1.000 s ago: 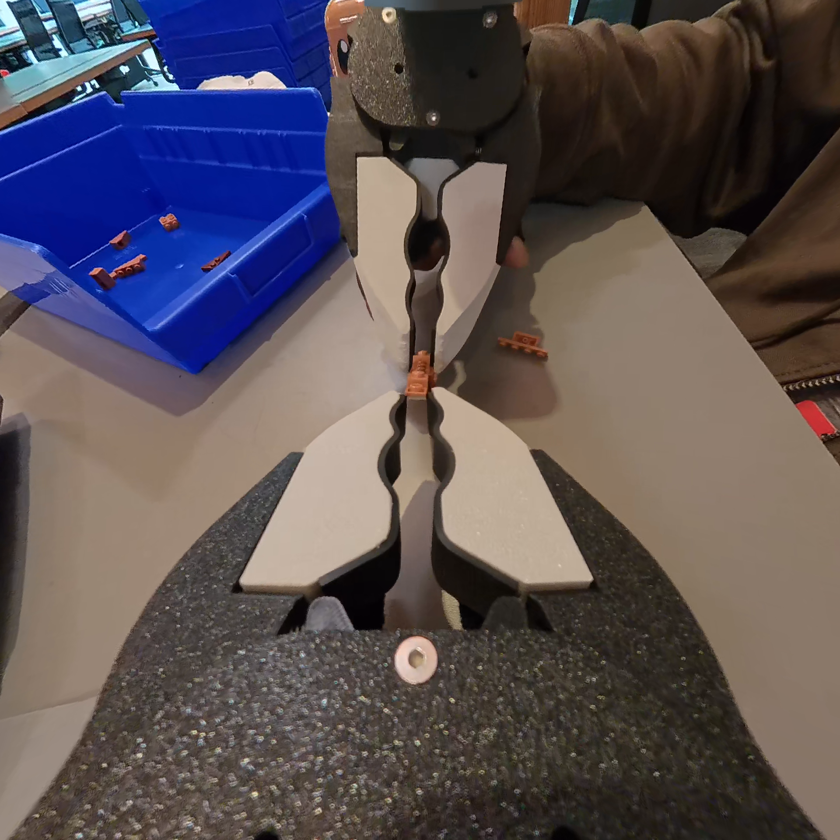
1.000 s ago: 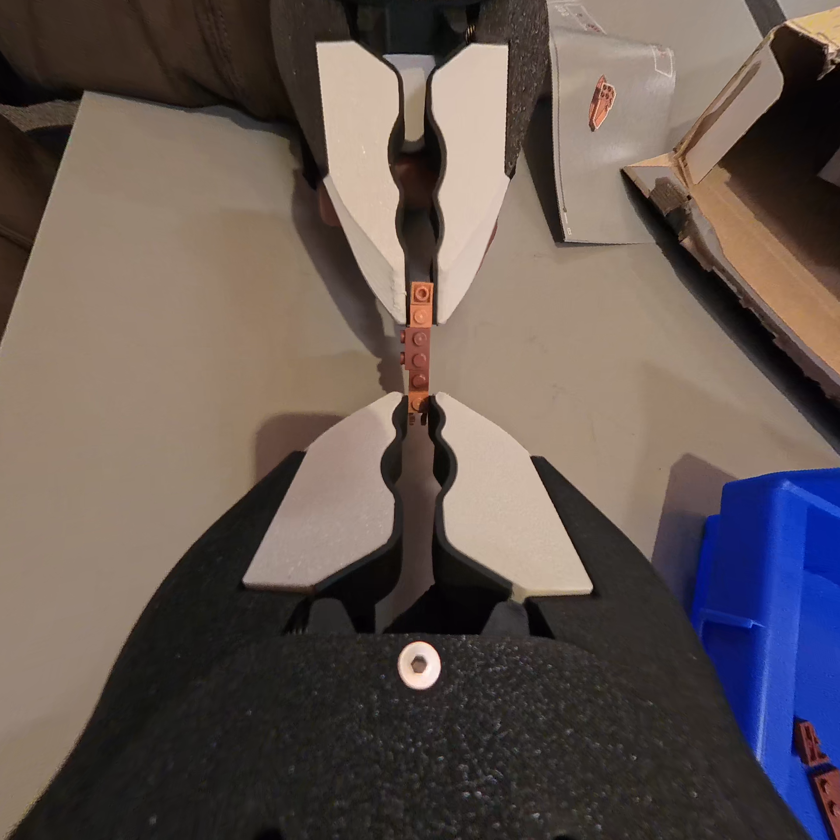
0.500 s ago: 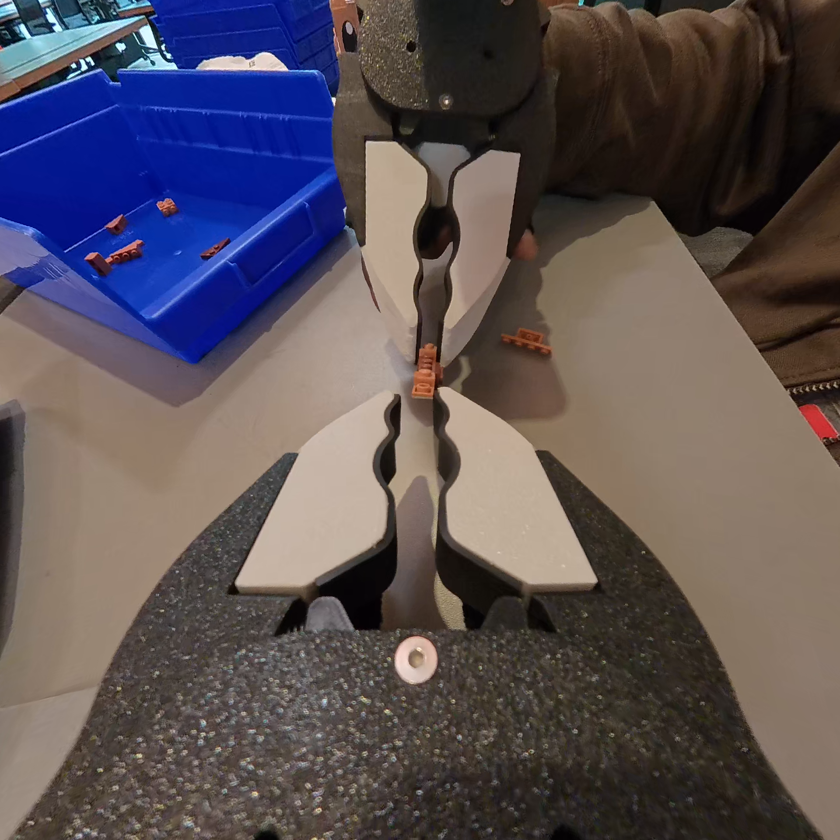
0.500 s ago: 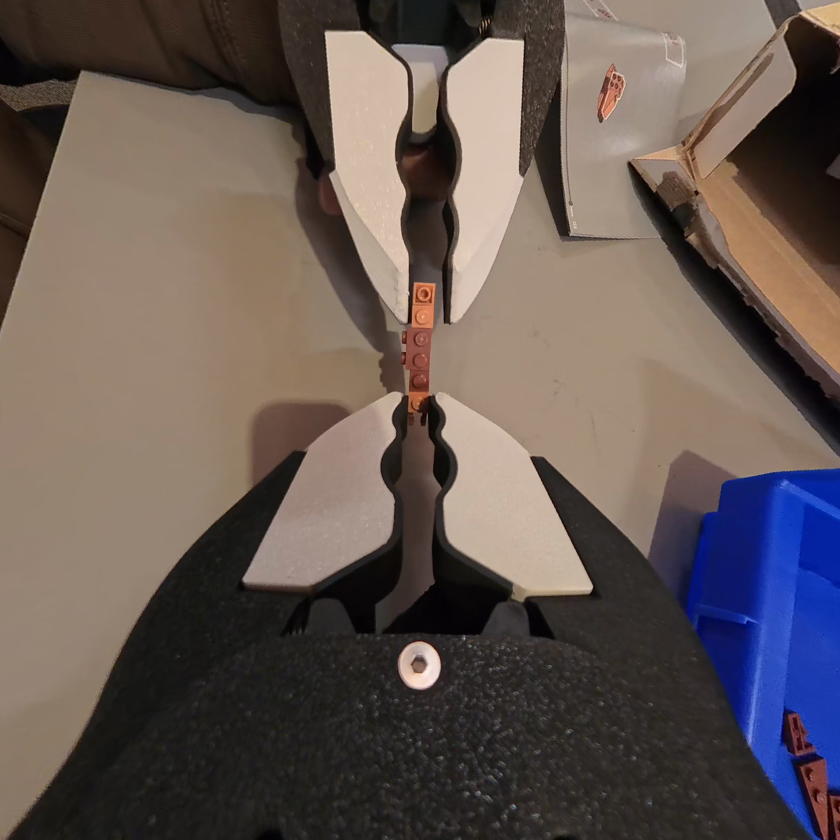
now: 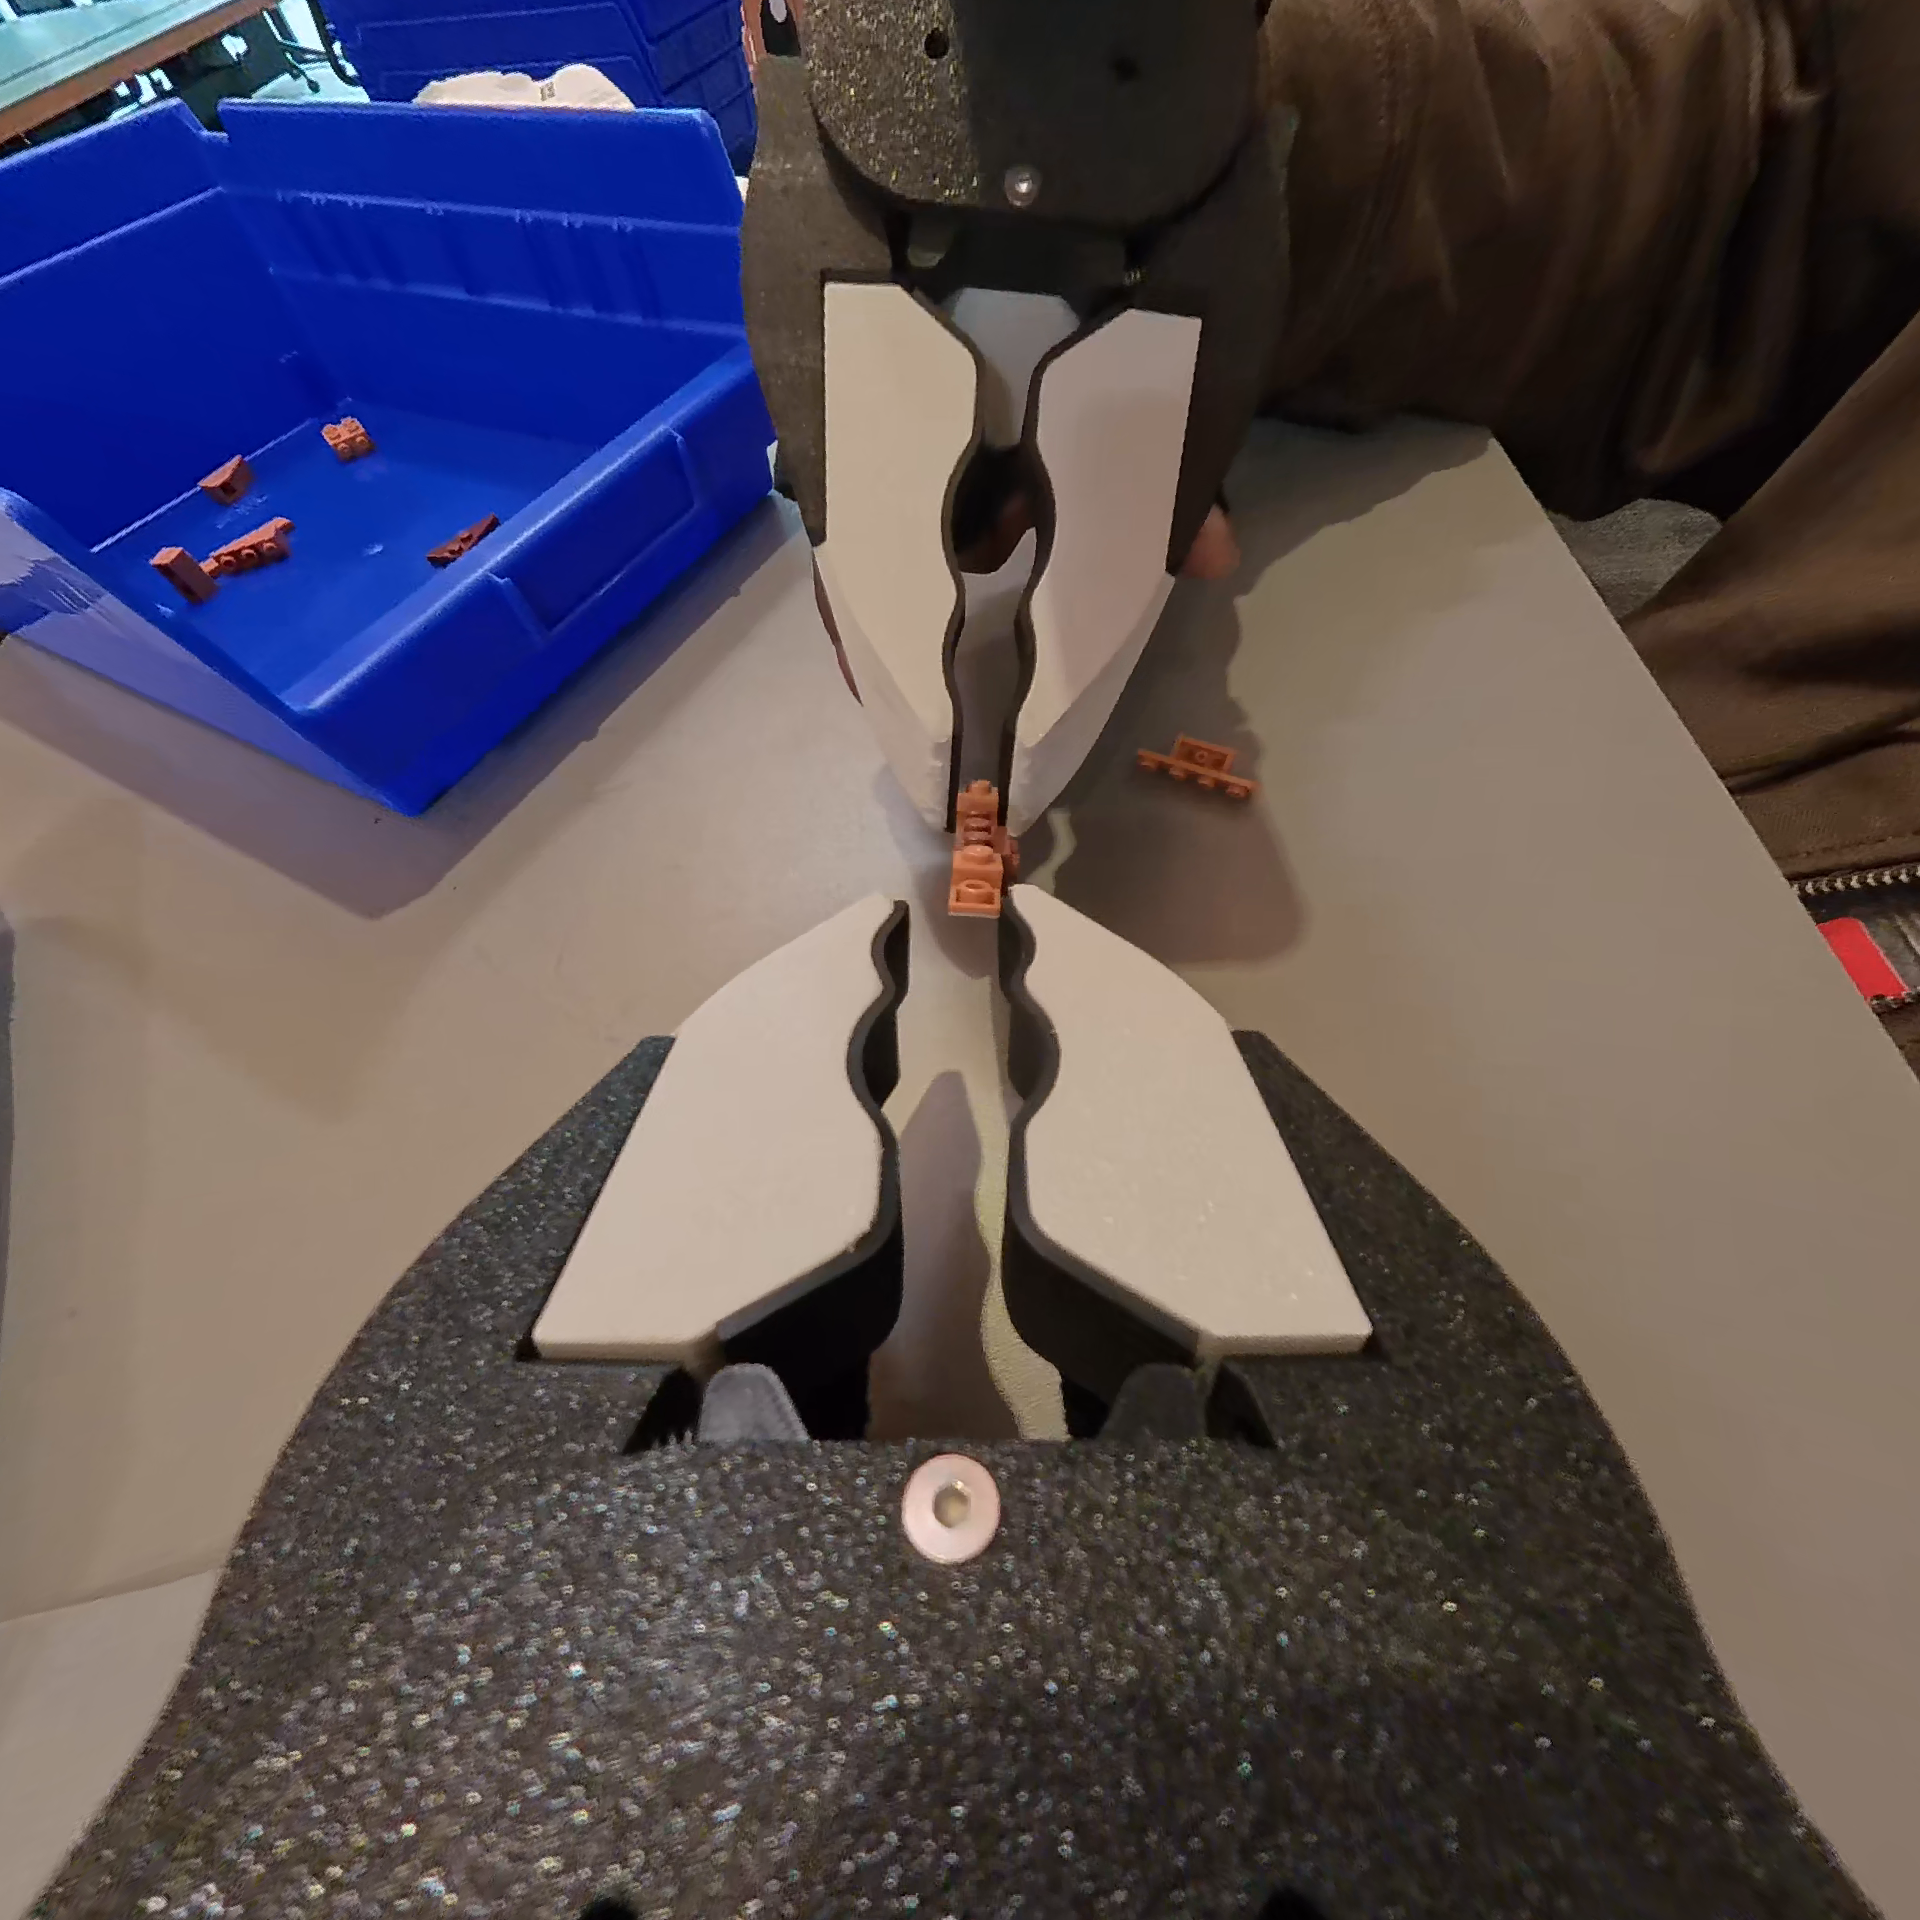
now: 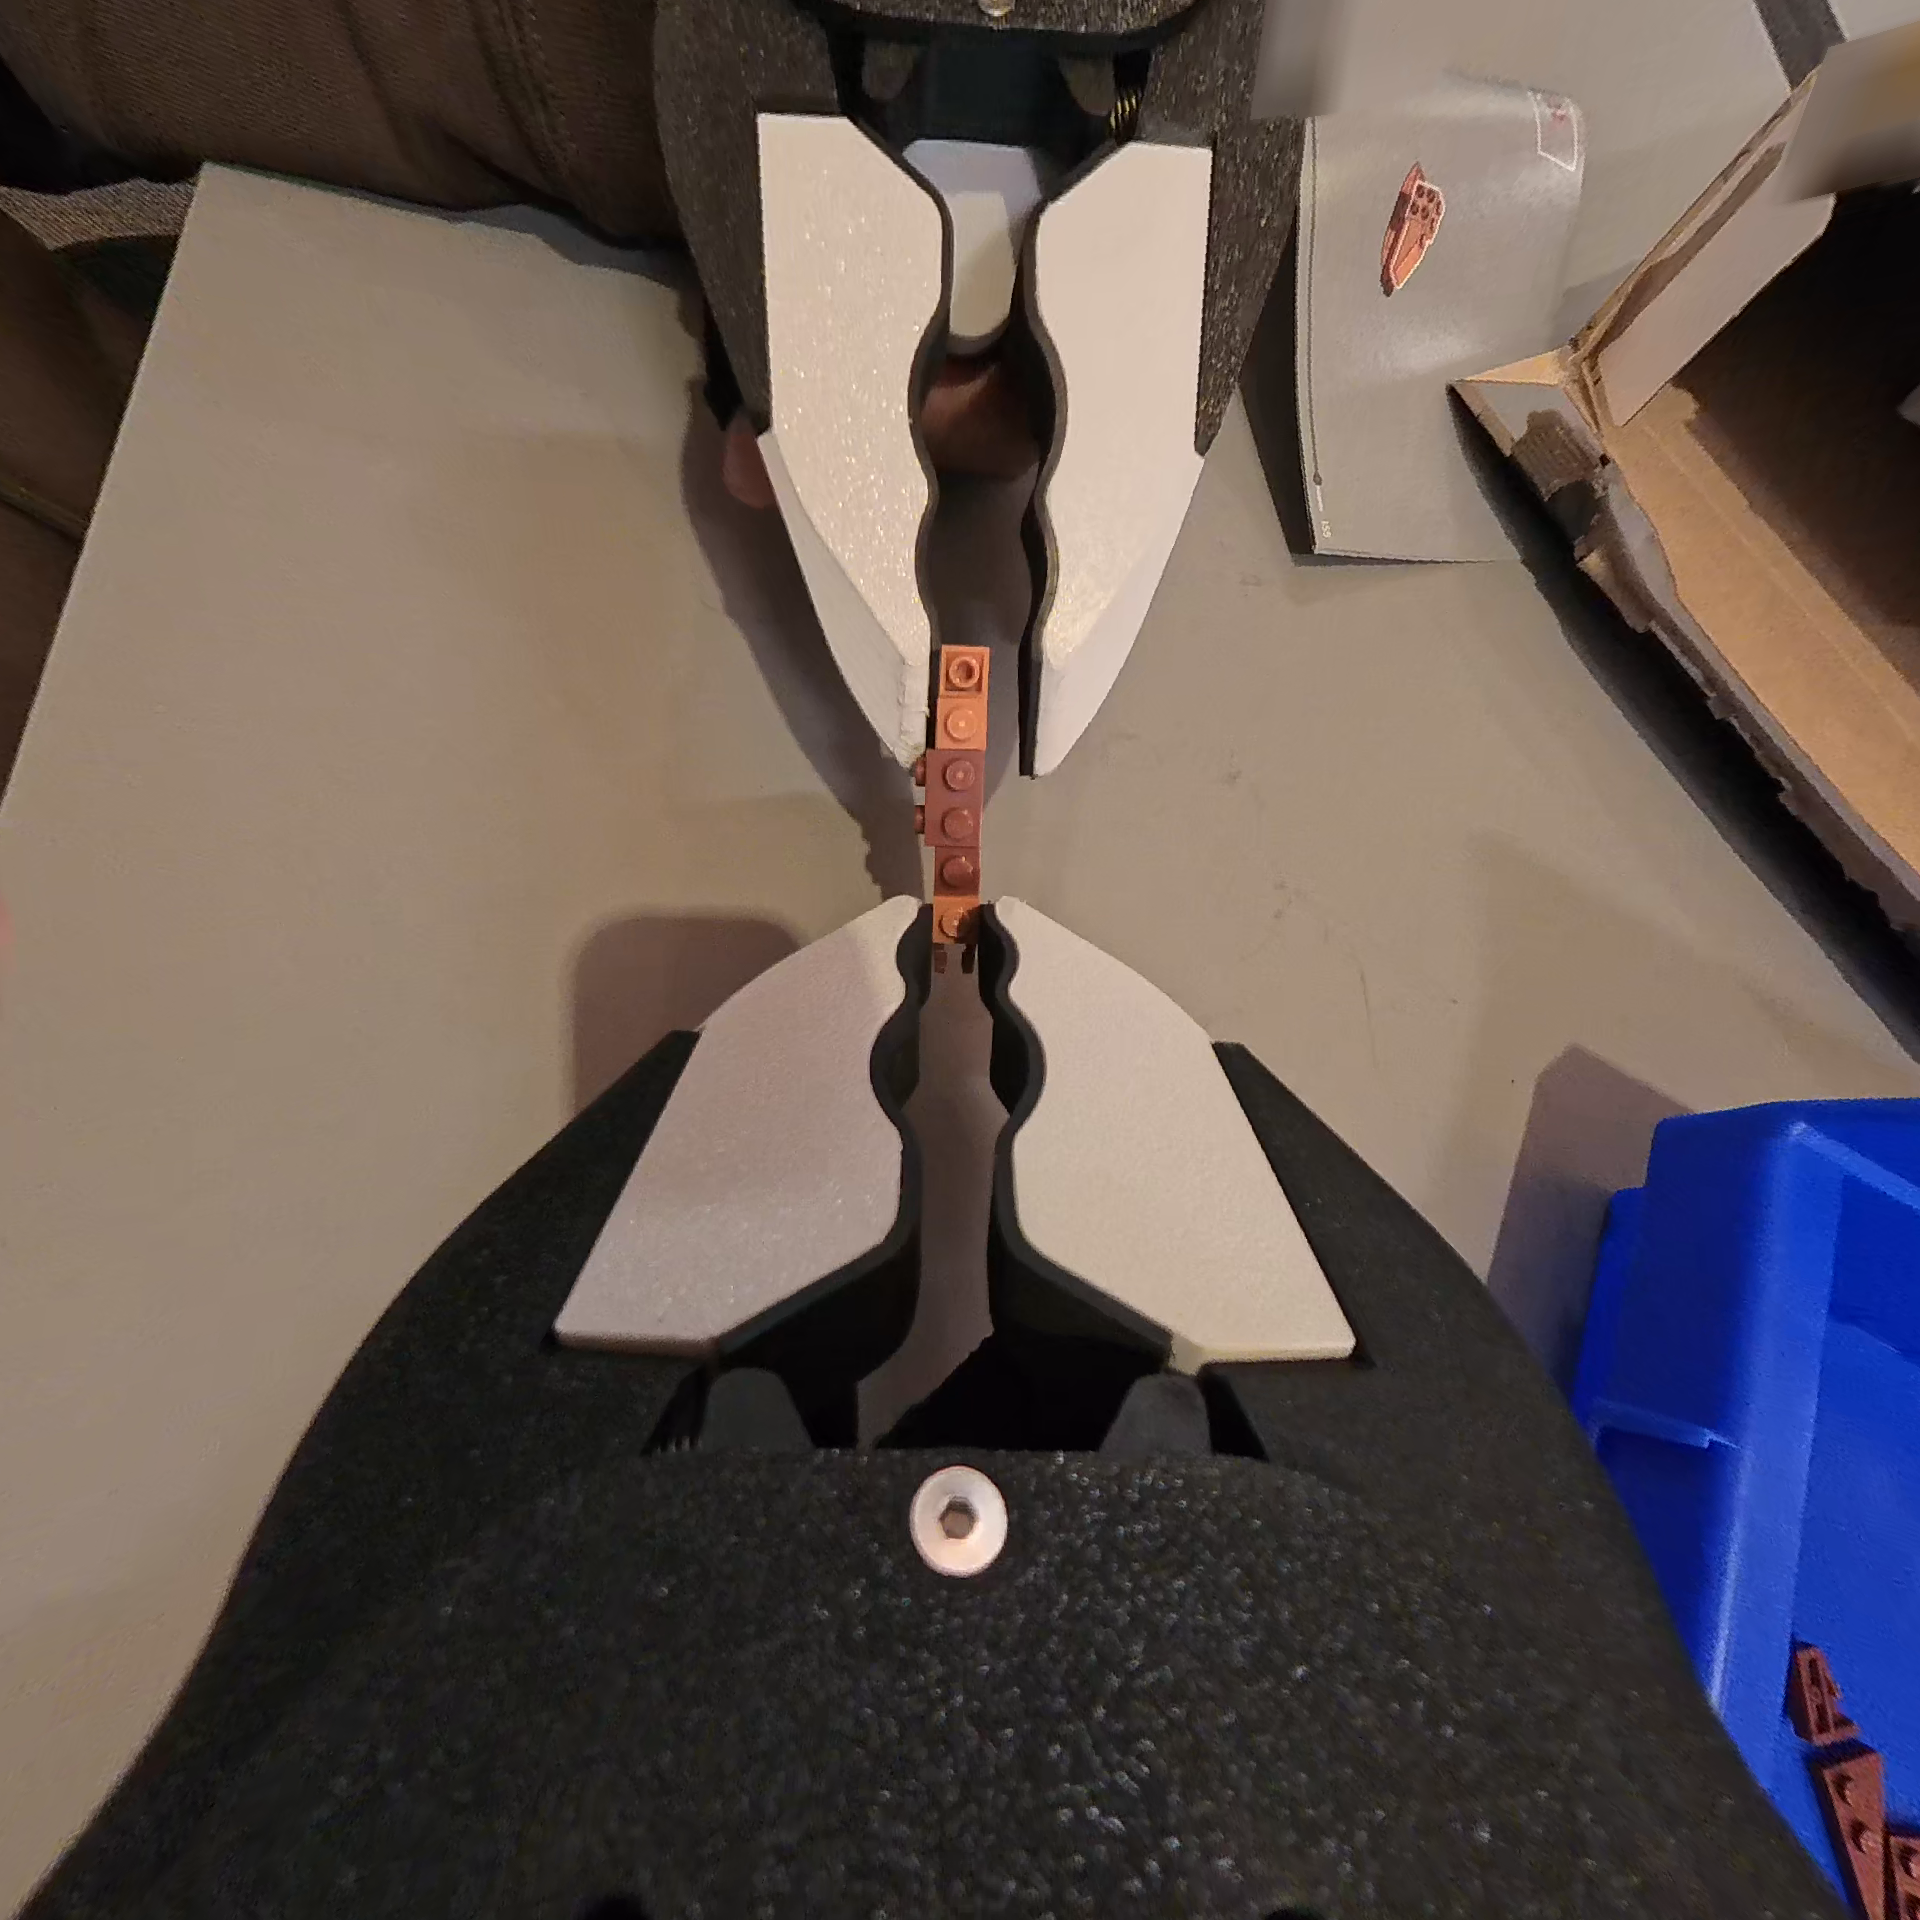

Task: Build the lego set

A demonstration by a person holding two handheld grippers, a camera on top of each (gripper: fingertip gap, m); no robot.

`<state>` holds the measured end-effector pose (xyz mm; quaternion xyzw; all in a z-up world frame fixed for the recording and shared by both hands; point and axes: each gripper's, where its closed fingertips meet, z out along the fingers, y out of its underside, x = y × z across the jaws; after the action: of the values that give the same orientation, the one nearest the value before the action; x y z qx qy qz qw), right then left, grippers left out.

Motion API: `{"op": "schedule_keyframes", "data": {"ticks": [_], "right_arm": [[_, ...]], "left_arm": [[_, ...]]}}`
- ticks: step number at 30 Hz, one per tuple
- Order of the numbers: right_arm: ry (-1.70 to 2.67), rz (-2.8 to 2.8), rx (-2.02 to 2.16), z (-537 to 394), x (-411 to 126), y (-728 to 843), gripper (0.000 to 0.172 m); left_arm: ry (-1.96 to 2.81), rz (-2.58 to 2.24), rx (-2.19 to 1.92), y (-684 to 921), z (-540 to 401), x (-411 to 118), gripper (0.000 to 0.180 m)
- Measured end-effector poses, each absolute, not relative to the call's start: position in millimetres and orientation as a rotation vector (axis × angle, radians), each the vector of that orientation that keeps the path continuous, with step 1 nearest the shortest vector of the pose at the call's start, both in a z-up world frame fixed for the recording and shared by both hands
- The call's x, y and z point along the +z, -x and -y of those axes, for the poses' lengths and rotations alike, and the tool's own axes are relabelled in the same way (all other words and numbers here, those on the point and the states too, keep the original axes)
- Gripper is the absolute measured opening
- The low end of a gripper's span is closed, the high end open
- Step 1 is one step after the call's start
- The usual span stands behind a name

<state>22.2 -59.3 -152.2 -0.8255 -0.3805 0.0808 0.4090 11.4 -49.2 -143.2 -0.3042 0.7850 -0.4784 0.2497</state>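
The two grippers meet nose to nose over the middle of the table (image 5: pixel 1475 1091), with a short brick strip (image 6: pixel 961 800) of brown and orange studded plates spanning between them, lifted off the surface.

The right gripper (image 6: pixel 956 920) is clamped on the strip's near end, both pads pressed to its sides. The left gripper (image 5: pixel 951 914) stands apart: the strip's other end sits between its fingers, close against one, with a clear gap to the other (so it bears none of the weight).

A second small brick piece (image 5: pixel 1195 774) lies loose on the table just beside the right gripper, towards the edge where the person's sleeve rests. A blue bin (image 5: pixel 582 582) with a few more brown pieces (image 5: pixel 239 545) stands by the left-hand edge. A grey booklet (image 6: pixel 1434 343) and an open cardboard box (image 6: pixel 1714 582) lie beyond the left gripper.
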Motion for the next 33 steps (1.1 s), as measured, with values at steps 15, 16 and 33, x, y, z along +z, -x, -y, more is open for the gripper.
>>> {"op": "schedule_keyframes", "data": {"ticks": [15, 16, 33], "right_arm": [[2.080, 0.946, 0.216, 59.0, -150.8, -21.7, 0.007], [2.078, 0.945, 0.218, 59.0, -150.4, -21.5, 0.007], [2.091, 0.950, 0.216, 59.1, -152.3, -20.7, 0.007]], "left_arm": [[0.823, -2.155, -1.326, -8.7, 53.1, -143.1, 0.023], [0.826, -2.156, -1.319, -9.1, 52.8, -143.8, 0.023], [0.833, -2.147, -1.340, -9.3, 53.1, -142.1, 0.014]]}}
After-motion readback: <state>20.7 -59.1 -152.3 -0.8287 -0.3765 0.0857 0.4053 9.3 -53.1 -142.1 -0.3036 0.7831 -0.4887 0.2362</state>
